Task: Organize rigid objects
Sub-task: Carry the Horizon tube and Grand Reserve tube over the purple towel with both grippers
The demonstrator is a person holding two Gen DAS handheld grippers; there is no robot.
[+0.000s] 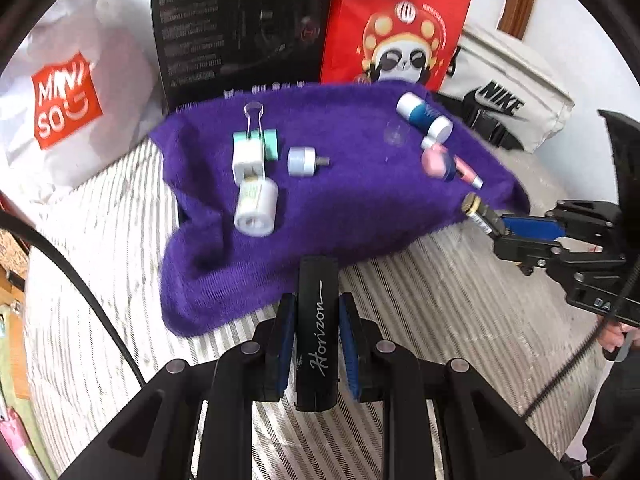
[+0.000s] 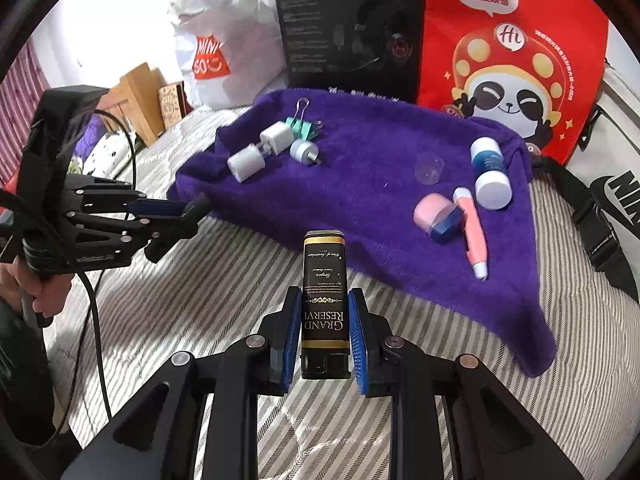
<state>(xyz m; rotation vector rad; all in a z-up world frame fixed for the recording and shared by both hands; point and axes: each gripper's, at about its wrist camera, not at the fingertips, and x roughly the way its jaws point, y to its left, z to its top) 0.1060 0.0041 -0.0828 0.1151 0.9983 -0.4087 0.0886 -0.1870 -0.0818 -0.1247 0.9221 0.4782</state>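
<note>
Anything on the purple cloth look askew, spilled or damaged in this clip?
Nothing spilled or broken. The purple fuzzy cloth lies rumpled and crooked on the striped bedding, one corner trailing off. The white and blue cylindrical bottle and pink tube lie tipped on their sides.

Towel [image 2: 360, 184] on bed [image 2: 200, 300], boxes [image 2: 352, 28] behind it, clip [image 2: 304, 126] left, bottle [image 2: 490, 172] right

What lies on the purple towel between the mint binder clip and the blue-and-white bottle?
Between the binder clip and the bottle the purple towel is mostly bare. Only a small clear plastic cup sits there, close to the bottle. The right wrist view shows it best.
</note>
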